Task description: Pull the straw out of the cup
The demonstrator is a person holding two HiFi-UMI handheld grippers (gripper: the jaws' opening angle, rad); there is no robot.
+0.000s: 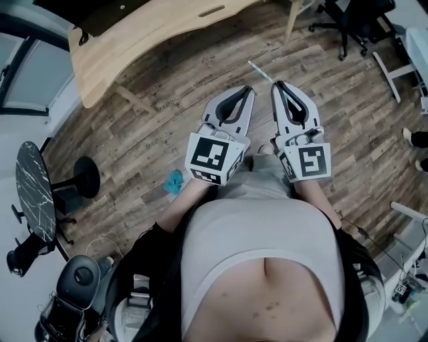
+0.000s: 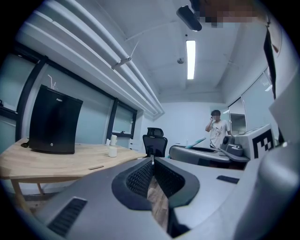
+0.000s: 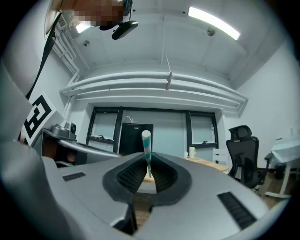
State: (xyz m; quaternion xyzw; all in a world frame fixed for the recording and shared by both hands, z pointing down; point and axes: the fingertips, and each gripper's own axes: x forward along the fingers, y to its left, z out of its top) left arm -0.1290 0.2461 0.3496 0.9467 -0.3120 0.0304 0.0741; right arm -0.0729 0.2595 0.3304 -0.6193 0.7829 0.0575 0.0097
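Observation:
A teal-and-white striped straw (image 1: 261, 71) sticks out from the tips of my right gripper (image 1: 277, 85), whose jaws are shut on it. In the right gripper view the straw (image 3: 146, 149) stands up from between the closed pads of the right gripper (image 3: 148, 174). My left gripper (image 1: 249, 89) is held beside the right one, over the wood floor. In its own view the left gripper (image 2: 152, 161) has its jaws meeting at the tip with nothing between them. A small white cup (image 2: 112, 151) stands far off on a wooden desk (image 2: 56, 161).
The light wooden desk (image 1: 134, 33) runs across the back left, with a black box (image 2: 51, 123) on it. A black office chair (image 1: 348, 20) is at the back right, a dark round side table (image 1: 33, 190) at the left. A person (image 2: 218, 130) stands far off.

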